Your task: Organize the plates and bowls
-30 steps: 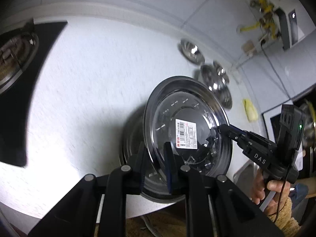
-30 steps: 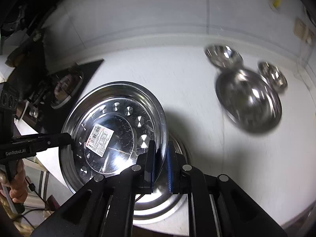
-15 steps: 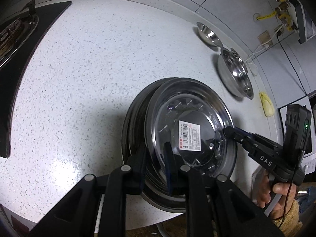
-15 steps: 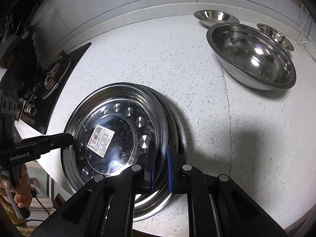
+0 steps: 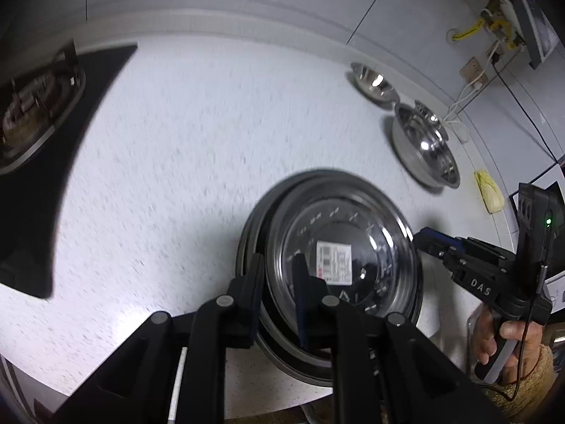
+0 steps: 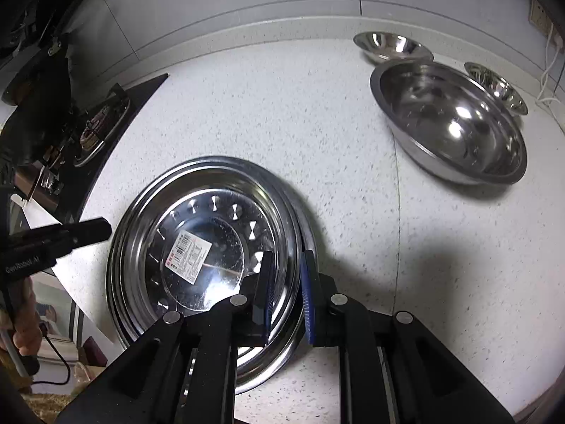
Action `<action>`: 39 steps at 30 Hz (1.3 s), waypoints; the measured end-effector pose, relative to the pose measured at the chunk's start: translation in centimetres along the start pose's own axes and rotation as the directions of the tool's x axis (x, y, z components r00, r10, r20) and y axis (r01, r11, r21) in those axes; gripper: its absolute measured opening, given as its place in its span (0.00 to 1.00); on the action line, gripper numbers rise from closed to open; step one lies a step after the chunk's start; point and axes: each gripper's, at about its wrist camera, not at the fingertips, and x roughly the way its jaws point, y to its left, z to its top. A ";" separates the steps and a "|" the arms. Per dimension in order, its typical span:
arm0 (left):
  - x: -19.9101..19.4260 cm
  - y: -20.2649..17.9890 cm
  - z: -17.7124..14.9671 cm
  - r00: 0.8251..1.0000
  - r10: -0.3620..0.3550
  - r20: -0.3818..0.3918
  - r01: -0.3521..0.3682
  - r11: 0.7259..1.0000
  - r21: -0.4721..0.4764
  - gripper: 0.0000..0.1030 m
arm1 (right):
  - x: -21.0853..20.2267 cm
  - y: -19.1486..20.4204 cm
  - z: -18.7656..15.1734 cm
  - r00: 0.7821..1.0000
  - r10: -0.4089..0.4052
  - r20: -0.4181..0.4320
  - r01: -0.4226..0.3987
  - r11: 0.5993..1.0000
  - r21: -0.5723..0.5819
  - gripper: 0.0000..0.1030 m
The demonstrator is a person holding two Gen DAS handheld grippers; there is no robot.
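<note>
Right wrist view: right gripper (image 6: pixel 286 289) fingers parted astride the rim of the round labelled steel plate (image 6: pixel 197 247), now seated on the plate stack (image 6: pixel 307 233). Left gripper (image 5: pixel 277 282) likewise apparently released, though blurred. Beyond, large steel bowl (image 6: pixel 455 123) awaits sorting.

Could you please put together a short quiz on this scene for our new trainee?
1. True or false: the labelled plate lies on a stack of plates.
2. How many bowls stand on the counter?
3. What is at the counter's left end? A) sink B) stove C) kettle

Key: 1 true; 2 three, one big and two small; 3 B.
</note>
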 end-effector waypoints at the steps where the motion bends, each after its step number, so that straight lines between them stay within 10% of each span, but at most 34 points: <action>1: -0.4 -0.2 0.3 1.000 0.001 0.012 -0.001 1.000 0.005 0.16 | -0.3 0.1 0.1 1.000 -0.008 0.012 0.008 1.000 -0.008 0.15; 8: -0.7 -2.5 3.1 0.998 -0.056 0.004 0.056 0.998 0.009 0.18 | -2.7 -0.5 0.7 0.997 -0.028 0.078 0.029 1.000 -0.010 0.36; 11: 0.5 -3.7 4.6 0.994 -0.106 -0.034 0.105 0.994 -0.027 0.45 | -4.2 -2.2 1.5 0.992 -0.044 0.115 0.042 0.999 0.024 0.46; 17: 3.9 -7.4 8.3 0.979 -0.183 -0.094 0.177 0.981 -0.074 0.52 | -7.3 -9.6 3.9 0.972 -0.146 0.186 0.115 0.979 0.171 0.67; 34: 17.6 -16.1 16.8 0.980 -0.099 -0.171 0.082 0.991 -0.104 0.53 | -0.5 -23.0 9.4 0.987 -0.153 0.042 0.130 0.930 0.345 0.67; 39: 20.3 -16.5 16.8 0.973 -0.115 -0.202 0.092 0.989 -0.117 0.34 | 2.0 -23.8 9.9 0.988 -0.151 -0.025 0.151 0.934 0.324 0.30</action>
